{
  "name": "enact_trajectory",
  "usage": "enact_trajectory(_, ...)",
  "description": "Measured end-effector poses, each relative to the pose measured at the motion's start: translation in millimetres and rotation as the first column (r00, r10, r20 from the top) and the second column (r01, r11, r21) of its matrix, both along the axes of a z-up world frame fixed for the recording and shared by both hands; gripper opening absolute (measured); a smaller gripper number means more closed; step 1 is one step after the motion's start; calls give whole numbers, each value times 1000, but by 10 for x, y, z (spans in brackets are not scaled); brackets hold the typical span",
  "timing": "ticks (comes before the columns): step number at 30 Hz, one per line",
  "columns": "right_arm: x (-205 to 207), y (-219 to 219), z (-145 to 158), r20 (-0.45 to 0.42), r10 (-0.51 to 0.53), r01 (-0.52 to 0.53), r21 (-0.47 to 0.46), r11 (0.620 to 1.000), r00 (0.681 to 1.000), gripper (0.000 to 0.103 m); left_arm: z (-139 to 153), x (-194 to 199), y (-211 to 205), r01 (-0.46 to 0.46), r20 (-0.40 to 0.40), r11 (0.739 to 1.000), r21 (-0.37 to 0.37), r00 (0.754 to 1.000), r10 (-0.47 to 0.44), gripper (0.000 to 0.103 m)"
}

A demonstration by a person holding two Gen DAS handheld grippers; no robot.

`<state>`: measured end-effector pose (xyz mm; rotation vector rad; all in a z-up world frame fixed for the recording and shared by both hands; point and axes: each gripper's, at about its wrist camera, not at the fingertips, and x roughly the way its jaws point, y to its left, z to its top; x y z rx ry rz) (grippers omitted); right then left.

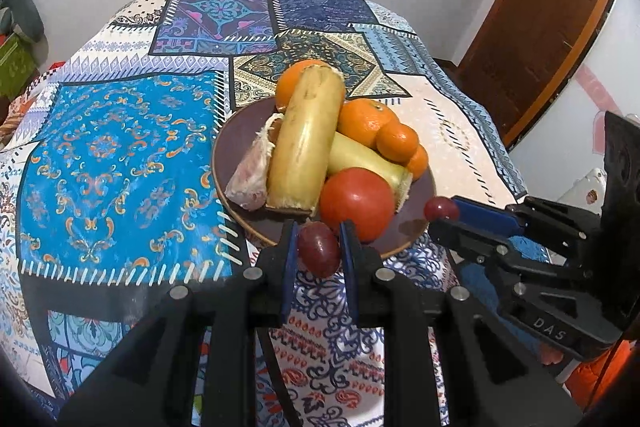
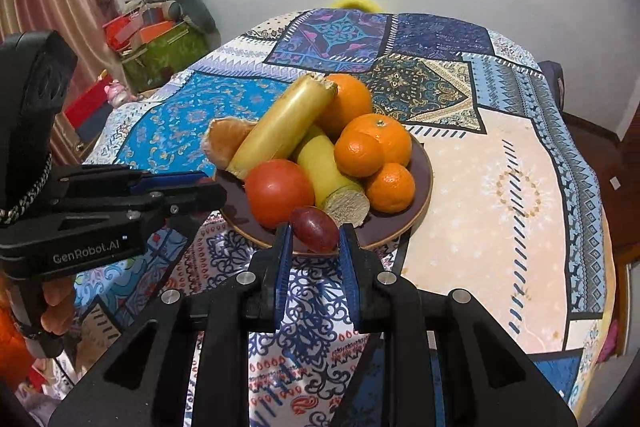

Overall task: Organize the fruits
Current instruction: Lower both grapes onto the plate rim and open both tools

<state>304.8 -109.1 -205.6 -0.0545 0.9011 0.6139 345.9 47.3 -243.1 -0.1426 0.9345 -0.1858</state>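
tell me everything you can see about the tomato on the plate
The tomato is round, smooth, glossy, red-orange and whole. It sits at the near edge of the dark plate, against the two pale yellow cut stalks behind it. No gripper touches it; the right gripper holds a grape just beside it.

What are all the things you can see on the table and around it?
Plate: one, dark brown, on the tablecloth.
Oranges: four, orange, piled on the plate.
Tomato: one, red, plate front.
Cane pieces: two, yellow, lying across the pile.
Peeled fruit: one, pale orange, plate's left side.
Grapes: two, dark red, one in each gripper.
Tablecloth: one, patchwork blue and cream, covering the table.
Clutter pile: red, green, by the curtain.
Left gripper: black, holding a grape.
Right gripper: black, holding a grape.
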Motion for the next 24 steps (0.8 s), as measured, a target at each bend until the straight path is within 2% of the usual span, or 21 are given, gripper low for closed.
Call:
enact_trajectory(14, 105, 92, -199, -32, 14, -14, 6, 1000, 999, 22, -130, 98, 35, -8, -8, 1000, -7, 1000, 8, 20)
enact_trajectory(24, 100, 79, -213, -32, 10, -9, 20, 1000, 999, 22, -130, 61, -23, -5, -4, 1000, 29, 1000, 5, 21)
